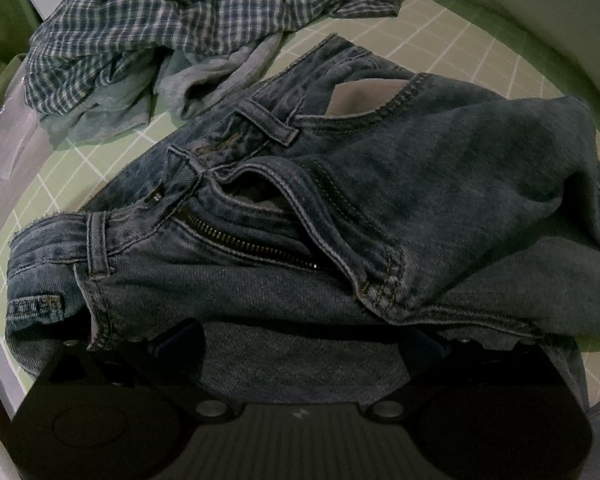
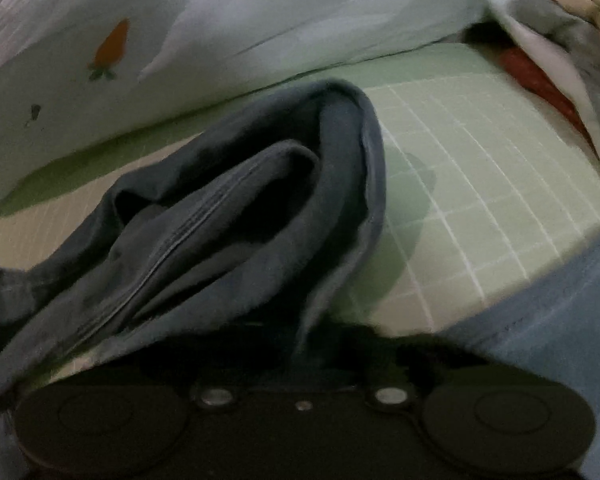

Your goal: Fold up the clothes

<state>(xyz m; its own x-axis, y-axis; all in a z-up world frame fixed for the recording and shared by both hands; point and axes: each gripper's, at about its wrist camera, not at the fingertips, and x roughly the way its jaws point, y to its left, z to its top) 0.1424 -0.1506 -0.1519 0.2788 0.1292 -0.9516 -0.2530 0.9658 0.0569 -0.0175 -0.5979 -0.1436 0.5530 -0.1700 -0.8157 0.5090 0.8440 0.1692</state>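
Blue jeans (image 1: 340,208) lie crumpled on the green grid mat (image 1: 460,52), waistband toward the left and the zipper open. My left gripper (image 1: 300,340) sits at the near edge of the jeans with its fingers (image 1: 176,340) wide apart; denim lies between them and drapes over their tips. In the blurred right wrist view a folded jeans leg (image 2: 240,208) rises in a loop from my right gripper (image 2: 300,344). The cloth narrows into the jaws, which are shut on it. Its fingertips are hidden by the denim.
A plaid shirt (image 1: 160,28) and a grey garment (image 1: 220,76) are heaped behind the jeans. White bedding with a carrot print (image 2: 180,40) borders the mat (image 2: 480,200) at the back. Light blue cloth (image 2: 560,320) lies at the right, and red and grey cloths (image 2: 540,76) at the far right.
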